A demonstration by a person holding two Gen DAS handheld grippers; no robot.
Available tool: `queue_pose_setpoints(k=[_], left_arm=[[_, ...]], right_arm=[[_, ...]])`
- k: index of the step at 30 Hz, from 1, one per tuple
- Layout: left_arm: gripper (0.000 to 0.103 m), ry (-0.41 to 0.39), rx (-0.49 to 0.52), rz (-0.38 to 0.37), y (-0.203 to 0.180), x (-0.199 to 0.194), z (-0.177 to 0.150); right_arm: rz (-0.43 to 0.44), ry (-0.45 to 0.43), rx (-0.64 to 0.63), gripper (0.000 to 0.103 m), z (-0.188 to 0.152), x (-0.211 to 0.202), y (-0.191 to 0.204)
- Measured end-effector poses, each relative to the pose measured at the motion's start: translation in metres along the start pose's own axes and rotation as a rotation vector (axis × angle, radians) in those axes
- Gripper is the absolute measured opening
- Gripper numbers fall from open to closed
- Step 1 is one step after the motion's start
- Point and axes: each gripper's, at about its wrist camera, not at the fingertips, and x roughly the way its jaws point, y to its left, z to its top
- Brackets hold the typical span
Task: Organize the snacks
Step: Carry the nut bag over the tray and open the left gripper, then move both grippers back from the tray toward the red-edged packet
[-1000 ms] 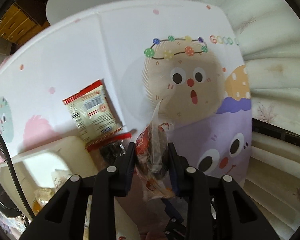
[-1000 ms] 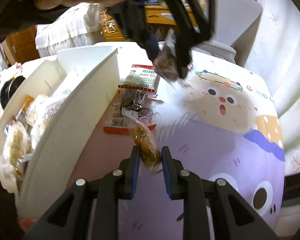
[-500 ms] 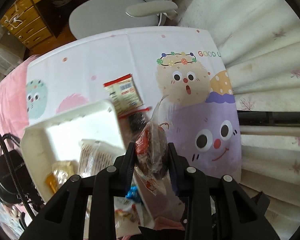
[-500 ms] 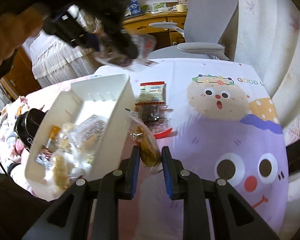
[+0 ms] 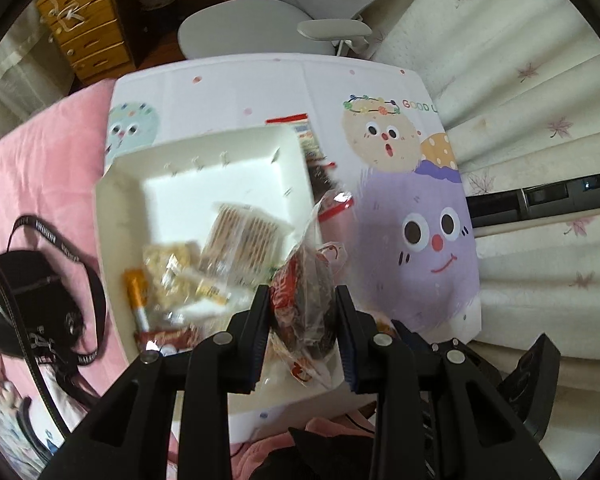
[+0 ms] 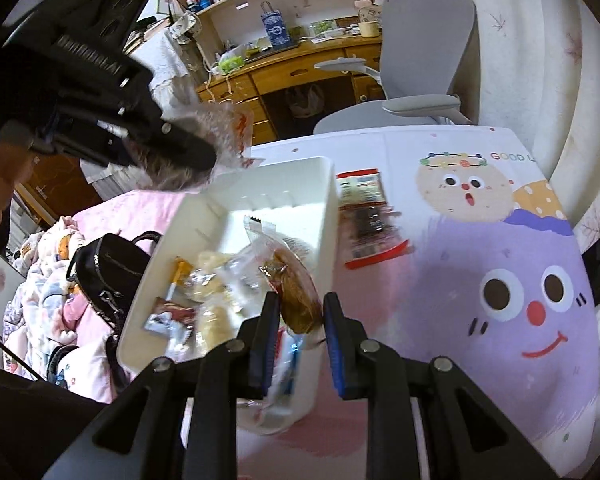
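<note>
With our left gripper [image 5: 303, 322] clamping a dark snack [image 5: 306, 304] and our right gripper [image 6: 298, 314] a brown pastry [image 6: 300, 300] above the white bin [image 6: 328, 184], crinkly wrappers could slip and miss it.

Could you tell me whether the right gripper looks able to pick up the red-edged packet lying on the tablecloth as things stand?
Probably not yet: the right gripper is shut on a brown wrapped snack, so its jaws are occupied, though nothing blocks the red-edged packet.

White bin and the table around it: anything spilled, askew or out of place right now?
Nothing spilled. Two packets still lie outside the white bin, on the tablecloth: a red-edged packet and a dark snack pack overlapping its near end. Both tongs hold wrapped snacks above the bin.
</note>
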Motion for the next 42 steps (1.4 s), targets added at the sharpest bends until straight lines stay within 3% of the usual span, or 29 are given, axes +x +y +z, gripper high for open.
queue_pose_setpoints(k=[7,15,16,19,20,31,42], left_arm=[[0.029,-0.041,-0.032,0.0,0.039,-0.015,-0.048],[0.031,-0.111,-0.023,-0.016,0.067,-0.028,-0.079],[0.035,-0.13,-0.024,-0.016,0.071,-0.03,-0.082],[0.059,-0.152,-0.02,-0.015,0.076,-0.033,-0.087],[0.06,-0.158,-0.017,-0.014,0.077,-0.034,-0.088],[0.068,-0.174,0.077,-0.028,0.066,-0.033,-0.078],[0.079,-0.149,0.206,0.005,0.036,-0.023,-0.031]], right_arm=[[0.03,0.013,0.035,0.022,-0.007,-0.002,0.026],[0.034,-0.003,0.069,0.025,-0.005,-0.003,0.046],[0.03,-0.005,0.08,0.025,-0.005,-0.002,0.047],[0.014,0.029,0.116,0.032,-0.008,0.005,0.046],[0.013,0.04,0.132,0.033,-0.01,0.006,0.045],[-0.047,0.046,0.193,0.034,-0.021,-0.004,0.036],[-0.142,0.066,0.29,0.047,-0.028,-0.007,-0.002]])
